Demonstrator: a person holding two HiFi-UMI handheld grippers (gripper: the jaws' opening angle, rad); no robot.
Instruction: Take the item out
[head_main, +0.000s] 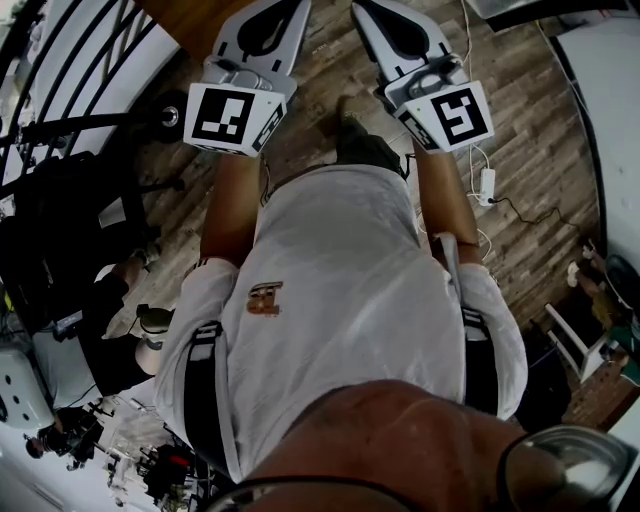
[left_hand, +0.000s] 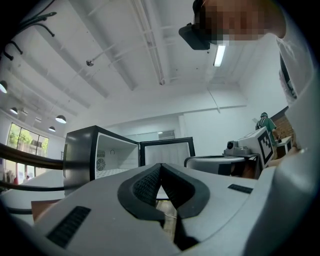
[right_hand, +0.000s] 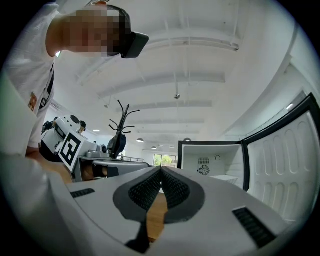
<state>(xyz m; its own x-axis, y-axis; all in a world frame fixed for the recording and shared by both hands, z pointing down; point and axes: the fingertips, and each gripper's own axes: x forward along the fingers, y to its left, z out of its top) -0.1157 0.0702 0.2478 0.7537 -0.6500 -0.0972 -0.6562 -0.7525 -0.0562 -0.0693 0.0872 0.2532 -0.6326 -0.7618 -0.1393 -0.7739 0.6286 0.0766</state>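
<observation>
– Tongs, what are they doing?
– Both clenched on nothing. My left tongs (left_hand: 160, 169) have their ribbed pads pressed tip to tip, my right tongs (right_hand: 161, 171) the same. They are held side by side over the wooden floor (head_main: 320, 110).
– Which step are we in?
– The approach, I'd judge; nothing is fetched yet. A small black fridge (left_hand: 80, 155) stands open ahead, at ten o'clock from the left tongs and two o'clock from the right, with its door (right_hand: 280, 165) swung wide at three.
– And the item?
– I can't pick it out. The white inside looks bare from this low angle, so it may sit deeper in. Next I need to get closer, spread one pair of jaws and reach inside without knocking the door.
– The room?
– White hall: coat stand (right_hand: 120, 125) at eleven, round ceiling lamps (left_hand: 60, 119), windows (left_hand: 20, 145) far off at nine.
</observation>
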